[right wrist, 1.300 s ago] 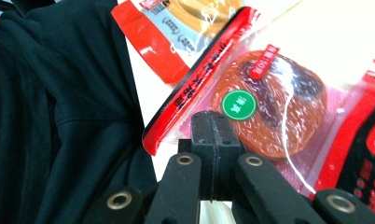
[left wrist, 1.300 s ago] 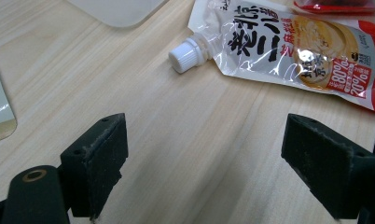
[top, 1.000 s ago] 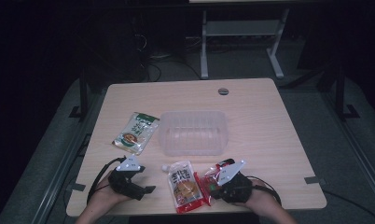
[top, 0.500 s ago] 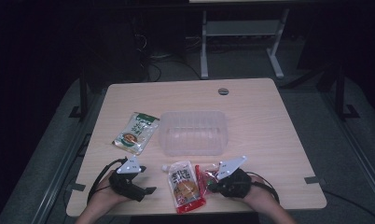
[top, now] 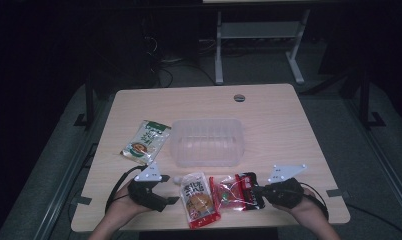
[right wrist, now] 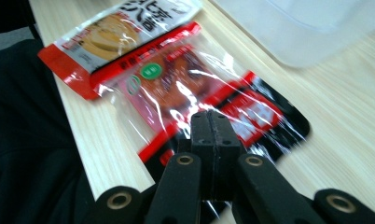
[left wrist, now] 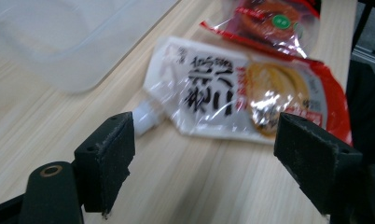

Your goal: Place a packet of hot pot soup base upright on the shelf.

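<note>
A white-and-red spout pouch (top: 199,200) lies flat at the table's front edge, its white cap (left wrist: 146,119) pointing left. My left gripper (top: 170,190) is open just left of it. Its jaws have just been closing a little, and the pouch (left wrist: 232,93) lies ahead of them untouched. To the pouch's right lies a clear red-and-black snack packet (top: 236,192). My right gripper (top: 259,191) is shut on that packet's black end (right wrist: 269,116), with the two jaws (right wrist: 213,126) pressed together. A clear plastic tub (top: 207,142) stands mid-table behind both.
A green sachet (top: 145,141) lies left of the tub. The tub's wall (left wrist: 59,42) is close to my left gripper. The table's front edge (top: 209,229) runs just below both hands. A round cable hole (top: 239,97) sits at the back.
My right gripper has moved to the right with the red-and-black packet, which now lies lower and flatter. The left gripper has shifted slightly towards the pouch.
</note>
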Motion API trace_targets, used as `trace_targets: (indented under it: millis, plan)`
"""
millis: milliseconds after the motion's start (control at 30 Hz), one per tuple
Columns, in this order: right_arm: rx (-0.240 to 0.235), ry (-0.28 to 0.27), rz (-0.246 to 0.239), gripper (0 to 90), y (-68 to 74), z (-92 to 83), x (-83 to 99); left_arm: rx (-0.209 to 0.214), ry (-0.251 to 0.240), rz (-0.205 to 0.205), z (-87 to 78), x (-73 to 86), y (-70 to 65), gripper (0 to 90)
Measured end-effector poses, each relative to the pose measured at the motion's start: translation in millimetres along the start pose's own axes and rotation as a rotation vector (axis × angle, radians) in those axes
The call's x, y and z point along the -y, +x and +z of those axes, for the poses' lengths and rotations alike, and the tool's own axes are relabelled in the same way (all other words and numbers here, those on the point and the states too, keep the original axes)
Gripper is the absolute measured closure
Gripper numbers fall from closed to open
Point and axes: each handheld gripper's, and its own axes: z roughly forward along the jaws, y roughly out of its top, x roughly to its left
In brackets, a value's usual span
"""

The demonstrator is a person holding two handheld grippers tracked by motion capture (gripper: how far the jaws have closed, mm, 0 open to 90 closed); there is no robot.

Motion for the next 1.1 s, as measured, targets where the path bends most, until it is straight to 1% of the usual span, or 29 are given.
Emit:
trace_targets:
  millis: [100,167,200,233,267,300,333,367,400,433,467,500,533,567,600,633,667,700,733,767,867,967,1100]
  plan:
    - [0.023,-0.004,0.025,89.4,-4.2,-6.7,6.5,0.02,0.001,0.026,7.7,-11.0,-4.0,22.2]
    - [0.036,-0.007,0.037,88.9,-6.6,-10.8,11.1,0.034,-0.016,0.039,12.2,-18.0,-6.2,26.4]
    - [0.041,-0.01,0.047,88.7,-7.4,-12.8,13.6,0.034,-0.016,0.039,12.2,-18.0,-6.2,30.6]
    - [0.047,-0.016,0.053,88.7,-8.4,-15.0,16.0,0.04,-0.023,0.044,14.1,-21.5,-6.9,32.4]
    - [0.049,-0.021,0.063,88.3,-9.2,-17.1,18.3,0.046,-0.034,0.034,16.5,-24.9,-8.0,36.3]
    - [0.057,-0.028,0.071,87.7,-10.1,-19.1,20.4,0.062,-0.041,0.047,21.0,-32.0,-8.7,40.3]
    - [0.061,-0.032,0.075,87.7,-11.6,-21.2,22.4,0.063,-0.038,0.052,23.5,-35.9,-9.3,42.3]
    - [0.064,-0.035,0.085,87.7,-12.7,-23.1,24.0,0.063,-0.038,0.052,23.5,-35.9,-9.3,45.9]
    - [0.071,-0.037,0.091,87.2,-13.7,-24.7,25.0,0.074,-0.037,0.056,25.8,-39.7,-9.6,51.3]
    - [0.078,-0.042,0.095,86.2,-14.9,-26.1,25.7,0.086,-0.033,0.063,30.8,-47.3,-11.2,54.9]
    - [0.081,-0.045,0.094,85.1,-16.2,-27.3,26.3,0.094,-0.03,0.075,33.3,-50.6,-12.2,61.0]
    - [0.087,-0.048,0.101,83.5,-16.8,-28.3,26.8,0.101,-0.023,0.085,35.9,-53.9,-13.3,66.3]
    - [0.095,-0.049,0.104,80.6,-17.6,-29.0,27.4,0.101,-0.023,0.085,35.9,-53.9,-13.3,70.7]
    - [0.095,-0.049,0.104,80.6,-17.6,-29.0,27.4,0.12,-0.014,0.092,40.9,-58.7,-15.9,70.7]
    - [0.112,-0.051,0.112,72.1,-18.7,-29.6,28.6,0.125,-0.013,0.099,43.1,-60.6,-16.9,78.9]
    - [0.119,-0.054,0.118,70.7,-19.0,-29.5,29.1,0.136,-0.004,0.106,45.7,-63.1,-18.1,82.5]
    - [0.126,-0.052,0.124,63.1,-19.7,-29.9,30.6,0.139,-0.001,0.115,47.8,-64.9,-18.8,89.2]
    - [0.13,-0.053,0.129,59.8,-20.2,-29.7,31.3,0.142,0.0,0.119,49.9,-66.6,-19.8,89.6]
    - [0.13,-0.053,0.129,59.8,-20.2,-29.7,31.3,0.15,0.005,0.132,52.7,-69.3,-20.0,89.6]
    - [0.138,-0.046,0.147,53.8,-20.4,-28.7,32.8,0.159,0.01,0.128,59.2,-73.8,-22.3,89.7]
    - [0.145,-0.044,0.153,45.8,-20.5,-27.9,33.7,0.165,0.013,0.144,68.8,-79.1,-24.9,89.7]
    - [0.149,-0.044,0.158,41.1,-19.1,-27.5,33.7,0.17,0.031,0.161,75.8,-79.6,-27.7,89.7]
    - [0.145,-0.033,0.163,38.5,-17.9,-26.3,35.3,0.184,0.033,0.15,80.1,-77.9,-27.8,89.6]
